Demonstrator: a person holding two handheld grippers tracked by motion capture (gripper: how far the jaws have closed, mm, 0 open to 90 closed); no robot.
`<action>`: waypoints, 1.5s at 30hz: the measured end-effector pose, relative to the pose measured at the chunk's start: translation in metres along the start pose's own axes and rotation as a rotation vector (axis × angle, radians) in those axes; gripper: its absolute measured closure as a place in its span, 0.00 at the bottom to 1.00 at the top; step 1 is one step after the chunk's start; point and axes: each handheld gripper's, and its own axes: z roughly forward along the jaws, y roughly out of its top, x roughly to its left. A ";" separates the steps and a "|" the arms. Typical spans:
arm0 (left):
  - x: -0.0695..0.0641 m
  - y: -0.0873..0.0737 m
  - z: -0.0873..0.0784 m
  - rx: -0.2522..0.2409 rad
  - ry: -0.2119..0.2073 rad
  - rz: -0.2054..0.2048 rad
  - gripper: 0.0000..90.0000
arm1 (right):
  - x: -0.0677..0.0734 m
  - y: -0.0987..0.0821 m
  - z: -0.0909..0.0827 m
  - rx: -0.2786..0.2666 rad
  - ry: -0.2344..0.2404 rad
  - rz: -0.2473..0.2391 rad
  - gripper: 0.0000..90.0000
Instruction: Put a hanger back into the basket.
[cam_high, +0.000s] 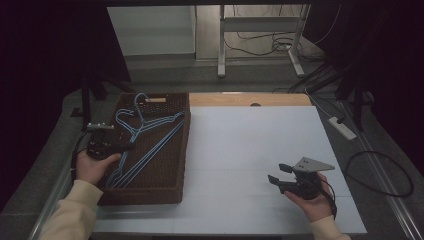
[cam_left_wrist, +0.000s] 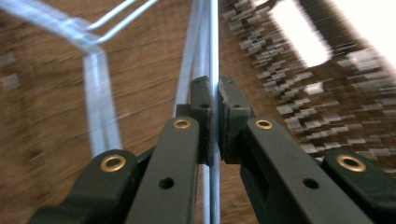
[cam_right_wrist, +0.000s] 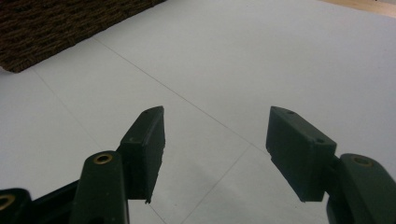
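Several light blue wire hangers lie in a dark brown woven basket on the left of the table. My left gripper reaches into the basket from its left side. In the left gripper view this gripper is shut on one thin hanger wire, which runs straight between the pads; the picture is blurred. My right gripper hovers low over the white table cover at the front right. Its jaws stand open with nothing between them, pointing toward the basket corner.
A strip of bare wood runs along the table's back edge. A white power strip and black cables lie on the floor to the right. A metal table frame stands behind.
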 end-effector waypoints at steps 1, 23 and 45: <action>0.001 -0.001 0.002 0.011 0.027 0.008 0.96 | 0.000 0.000 0.000 0.001 0.000 -0.001 0.43; -0.048 -0.006 -0.042 -0.250 0.056 0.190 0.42 | -0.005 -0.003 0.001 0.004 0.002 0.019 0.40; -0.126 -0.062 -0.027 -0.355 -0.121 0.338 0.38 | -0.010 -0.008 -0.017 -0.006 -0.033 0.075 0.35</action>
